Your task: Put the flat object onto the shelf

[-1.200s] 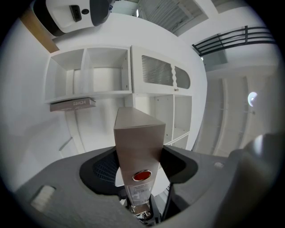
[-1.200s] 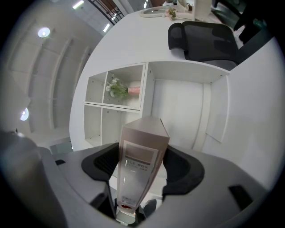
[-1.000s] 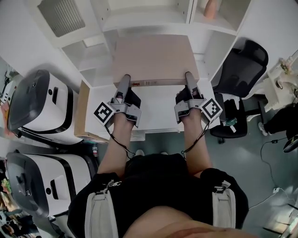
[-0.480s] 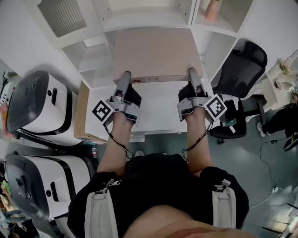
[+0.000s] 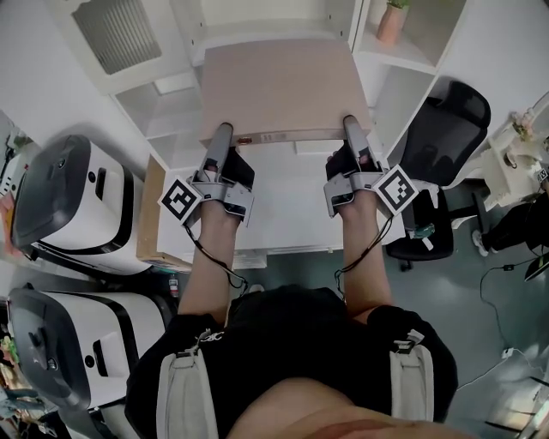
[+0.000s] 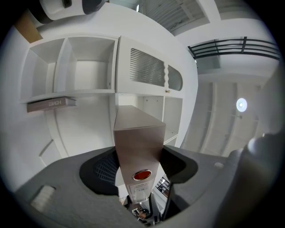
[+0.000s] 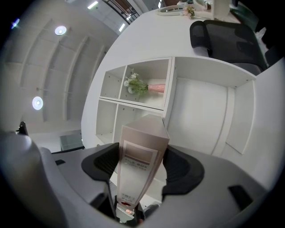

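My left gripper point(image 5: 220, 137) and right gripper point(image 5: 351, 129) clamp the flat box point(image 5: 279, 86) at its near corners, facing the shelf point(image 5: 357, 26); probably stiff, light

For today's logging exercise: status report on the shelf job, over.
Shut on file box: left tongs, right tongs. Box held flat before white shelf. No obstruction seen.

A white shelf unit point(image 5: 283, 26) of open compartments filled the far side, with a louvred panel point(image 5: 116, 34) at its left and a pink vase point(image 5: 392, 21) of greenery in a compartment at its right. A white desk top point(image 5: 283, 206) lay below it. A black office chair point(image 5: 446, 129) stood on the grey-green floor point(image 5: 480, 343) at the right. Two white machines with dark tops point(image 5: 69, 197) sat at the left, beside a brown board point(image 5: 153, 214). Round ceiling lights point(image 7: 60, 30) glowed overhead.
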`<state>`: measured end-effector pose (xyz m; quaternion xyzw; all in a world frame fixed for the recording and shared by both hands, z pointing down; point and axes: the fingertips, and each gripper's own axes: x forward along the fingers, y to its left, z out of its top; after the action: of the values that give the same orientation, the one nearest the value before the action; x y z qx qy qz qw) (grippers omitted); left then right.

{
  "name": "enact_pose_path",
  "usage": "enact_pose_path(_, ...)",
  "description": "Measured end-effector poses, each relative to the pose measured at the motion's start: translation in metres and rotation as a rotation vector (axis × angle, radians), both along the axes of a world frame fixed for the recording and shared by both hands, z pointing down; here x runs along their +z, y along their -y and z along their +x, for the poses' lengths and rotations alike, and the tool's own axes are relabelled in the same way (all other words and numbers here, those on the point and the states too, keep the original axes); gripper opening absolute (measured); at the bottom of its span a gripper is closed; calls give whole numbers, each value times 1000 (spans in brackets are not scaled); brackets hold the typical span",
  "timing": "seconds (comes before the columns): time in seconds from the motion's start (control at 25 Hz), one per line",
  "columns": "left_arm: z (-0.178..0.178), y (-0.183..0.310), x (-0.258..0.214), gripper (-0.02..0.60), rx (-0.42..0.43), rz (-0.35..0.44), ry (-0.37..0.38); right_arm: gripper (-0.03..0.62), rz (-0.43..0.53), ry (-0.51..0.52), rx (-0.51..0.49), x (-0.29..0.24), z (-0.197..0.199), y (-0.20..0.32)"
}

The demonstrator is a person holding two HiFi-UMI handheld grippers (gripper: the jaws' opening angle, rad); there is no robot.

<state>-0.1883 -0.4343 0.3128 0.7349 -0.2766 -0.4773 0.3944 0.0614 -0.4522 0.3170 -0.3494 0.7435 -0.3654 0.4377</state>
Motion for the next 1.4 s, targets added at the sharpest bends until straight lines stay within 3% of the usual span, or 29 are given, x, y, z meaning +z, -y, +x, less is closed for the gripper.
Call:
enact_pose_path(0.2, -8, 9, -17, 287, -5, 28, 8, 304, 26, -4, -15, -15, -7, 7)
enact_pose_path(0.4, -15, 28, -18, 291, -7, -30, -21, 296, 29, -35, -1, -25, -11, 23)
enact_pose_path(0.6, -25, 60, -28, 291, -38, -41, -13, 295, 0, -3, -19, -30, -25, 56)
enact_pose_path(0.88, -25, 70, -32, 293, -36, -39, 8, 295, -4, 7, -5, -28, -24, 62)
enact_pose_path(1.16, -20, 89, -39, 299, -36, 24, 159, 295, -15, 43, 5, -36, -24, 88)
enact_pose_path(1.4, -17, 109, -43, 299, -37, 62, 214, 293, -23, 56, 10, -40, -22, 111)
